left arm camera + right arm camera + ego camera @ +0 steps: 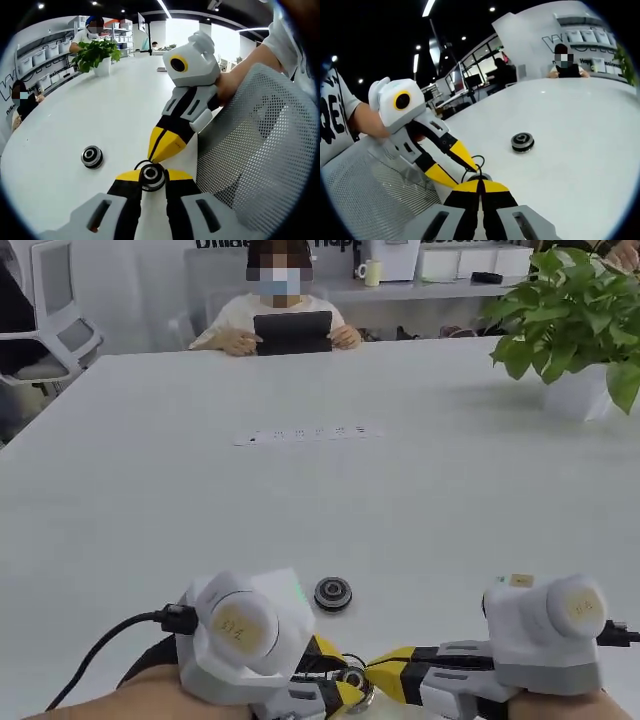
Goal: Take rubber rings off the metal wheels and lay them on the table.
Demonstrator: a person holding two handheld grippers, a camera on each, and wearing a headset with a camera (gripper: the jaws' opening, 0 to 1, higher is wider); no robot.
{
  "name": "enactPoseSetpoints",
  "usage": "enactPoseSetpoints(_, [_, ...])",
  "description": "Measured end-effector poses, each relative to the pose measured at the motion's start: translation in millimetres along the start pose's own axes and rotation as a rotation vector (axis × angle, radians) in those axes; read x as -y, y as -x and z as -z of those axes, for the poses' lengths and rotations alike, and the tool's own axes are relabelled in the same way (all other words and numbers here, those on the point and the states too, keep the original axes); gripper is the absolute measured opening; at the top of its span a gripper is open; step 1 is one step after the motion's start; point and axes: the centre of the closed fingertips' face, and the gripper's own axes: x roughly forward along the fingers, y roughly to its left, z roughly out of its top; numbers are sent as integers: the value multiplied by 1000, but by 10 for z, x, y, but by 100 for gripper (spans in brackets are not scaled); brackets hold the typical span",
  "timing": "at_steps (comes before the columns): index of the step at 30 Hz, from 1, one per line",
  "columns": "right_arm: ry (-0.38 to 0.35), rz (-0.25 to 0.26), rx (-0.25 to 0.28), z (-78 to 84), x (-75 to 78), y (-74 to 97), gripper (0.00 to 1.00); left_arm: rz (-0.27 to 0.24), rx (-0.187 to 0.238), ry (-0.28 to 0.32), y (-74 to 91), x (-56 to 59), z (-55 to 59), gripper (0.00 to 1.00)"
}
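- Head view: the left gripper (318,687) and right gripper (385,672) meet over a wheel (351,681) at the near edge of the table (320,500). The frame cuts off their contact. A second wheel (332,593) lies just beyond.
- Left gripper view: the jaws are narrow and clamp the wheel. A weak clamp could let it twist free.
- Right gripper view: the jaws pinch the thin rubber ring (472,159), though the grip is hard to confirm. The ring could snap back.

You have two metal wheels: one loose wheel (332,593) on the tabletop (420,500) and one held wheel (152,177) in the left claw (151,174). With the right claw (480,183), that makes two claws. There is one thin rubber ring (476,161), one potted plant (570,310) and one mug (371,272).
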Motion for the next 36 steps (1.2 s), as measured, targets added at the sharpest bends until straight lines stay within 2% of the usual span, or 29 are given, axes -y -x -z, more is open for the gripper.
enactPoseSetpoints(4, [-11, -7, 7, -10, -7, 3, 0, 7, 15, 15, 55, 4, -34, 16])
enactPoseSetpoints(9, [-14, -14, 11, -20, -18, 2, 0, 9, 16, 9, 103, 10, -29, 18])
enactPoseSetpoints(16, [-25, -22, 19, -36, -28, 8, 0, 8, 41, 2, 187, 21, -94, 24])
enactPoseSetpoints(26, [-37, -33, 26, -64, -52, 11, 0, -2, 78, 30, 323, -8, -156, 34])
enactPoseSetpoints(36, [-36, -46, 31, -143, -72, -18, 0, -25, 95, 46, 475, -58, -157, 40])
